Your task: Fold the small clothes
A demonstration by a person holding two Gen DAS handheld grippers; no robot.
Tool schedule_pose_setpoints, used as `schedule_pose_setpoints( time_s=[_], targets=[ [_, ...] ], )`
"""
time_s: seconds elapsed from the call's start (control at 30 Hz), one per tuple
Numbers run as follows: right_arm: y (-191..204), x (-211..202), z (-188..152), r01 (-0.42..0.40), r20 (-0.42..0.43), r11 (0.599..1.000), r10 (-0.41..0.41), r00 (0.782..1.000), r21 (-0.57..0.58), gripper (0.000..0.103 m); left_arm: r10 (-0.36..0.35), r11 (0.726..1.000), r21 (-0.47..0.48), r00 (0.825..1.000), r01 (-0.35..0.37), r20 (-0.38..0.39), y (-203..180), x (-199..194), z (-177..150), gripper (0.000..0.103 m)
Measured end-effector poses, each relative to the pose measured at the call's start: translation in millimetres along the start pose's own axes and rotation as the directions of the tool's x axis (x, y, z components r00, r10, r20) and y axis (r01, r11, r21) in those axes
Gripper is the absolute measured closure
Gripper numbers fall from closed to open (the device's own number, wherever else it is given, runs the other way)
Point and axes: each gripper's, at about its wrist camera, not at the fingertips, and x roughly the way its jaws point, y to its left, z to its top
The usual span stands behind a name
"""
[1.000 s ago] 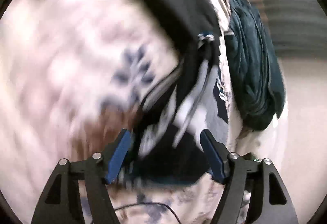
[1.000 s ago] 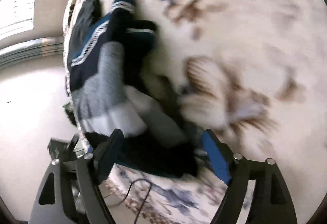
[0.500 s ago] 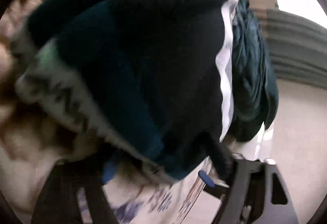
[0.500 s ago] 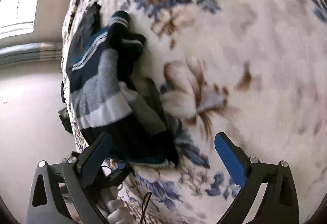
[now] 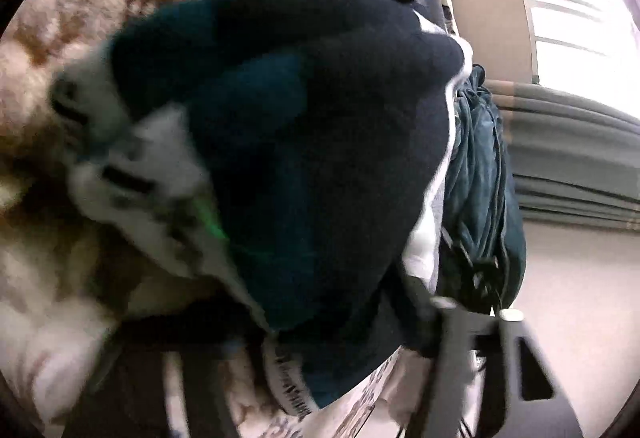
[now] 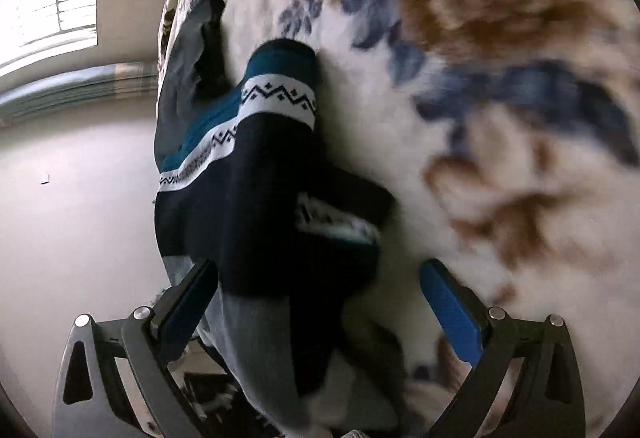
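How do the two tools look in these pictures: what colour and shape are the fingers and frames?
The right tool has two flat blue pads on black angular arms with triangular cut-outs and silver round screws. The left tool is blurred and mostly covered by the sweater; only a black frame with silver screws shows.

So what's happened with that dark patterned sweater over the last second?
The left hand-held gripper went from open around the sweater to buried under it: the navy-and-teal knit now drapes over its fingers and fills that view, apparently lifted and carried across. The right hand-held gripper stayed open, the sweater's edge between its fingers. The teal garment and floral blanket stayed put.
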Motion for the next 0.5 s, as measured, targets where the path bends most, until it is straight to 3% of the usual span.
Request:
schedule_pose_setpoints(
  time_s=[0.17,0.2,0.27,0.37,0.5],
  targets=[
    [16,19,3,-0.03,-0.052,0.998,0.028,0.998,-0.049,0.002,0.013,0.999,0.051,1.0,-0.012,-0.016,-8,-3,9,0.062],
    [20,22,1,-0.039,-0.055,0.998,0.036,0.998,-0.055,0.016,0.013,0.998,0.056,1.0,-0.012,-0.018,-9,-4,9,0.062],
    [24,28,-4,-0.021,-0.061,0.997,0.017,0.998,-0.069,0.061,0.021,0.997,0.076,1.0,-0.02,-0.019,-14,-9,13,0.063],
    [34,26,-19,0.003,-0.012,0.996,-0.004,1.0,-0.089,0.072,0.038,0.993,0.113,0.999,-0.035,-0.022,-22,-17,24,0.063],
    [39,15,-51,-0.029,0.05,0.998,0.032,0.998,-0.047,0.077,0.07,0.98,0.189,0.997,-0.062,-0.037,-30,-35,46,0.063]
  ],
)
